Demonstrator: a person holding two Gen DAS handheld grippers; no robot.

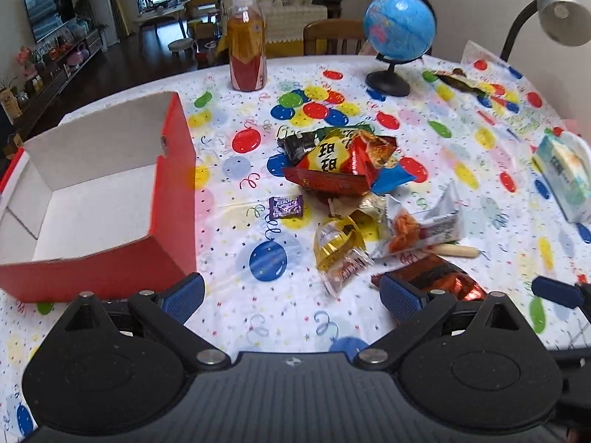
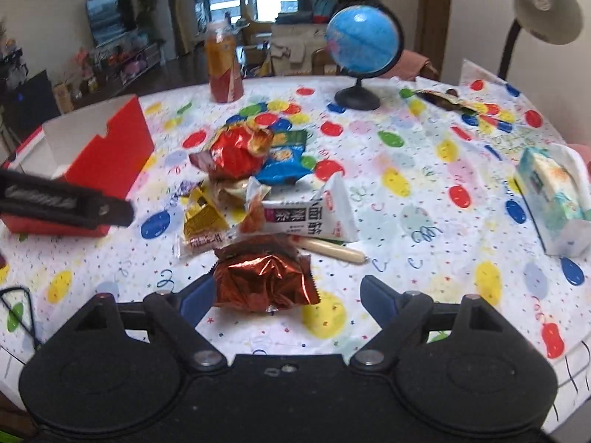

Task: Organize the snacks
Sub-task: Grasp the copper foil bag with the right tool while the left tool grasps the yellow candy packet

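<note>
Organising snacks, opening stage. The red box point(image 1: 110, 192) stands open at the left of the table point(image 1: 424, 332), and what you can see of its white inside is bare: by the look of it nothing has been sorted yet. All the snacks point(image 1: 343, 184) lie in a loose heap at the middle of the table, well apart from the box. In the heap you can pick out a red bag point(image 1: 332, 170), a blue packet point(image 2: 280, 170), a white sachet point(image 2: 314, 217), a yellow packet point(image 1: 332, 243), a purple sweet point(image 1: 284, 206) lying a little to the heap's left, a sausage stick point(image 2: 332, 251), and a copper foil packet point(image 2: 266, 280) at the near edge. The whole sorting job is therefore still ahead of you.

Your right gripper point(image 2: 288, 295) points steeply down at the near edge of the heap. Its jaws stand apart, with the foil packet between them: the left pad is just beside the packet, the right pad is clear of it, so nothing is clamped. Your left gripper point(image 1: 291, 295) also tilts down, between the box and the heap; its jaws stand wide apart over bare cloth and hold nothing. The foil packet reads as your likely first pick.

A bottle point(image 1: 247, 48), a globe point(image 1: 399, 26), a lamp point(image 1: 561, 7) and a tissue pack point(image 1: 565, 177) stand around the heap.
</note>
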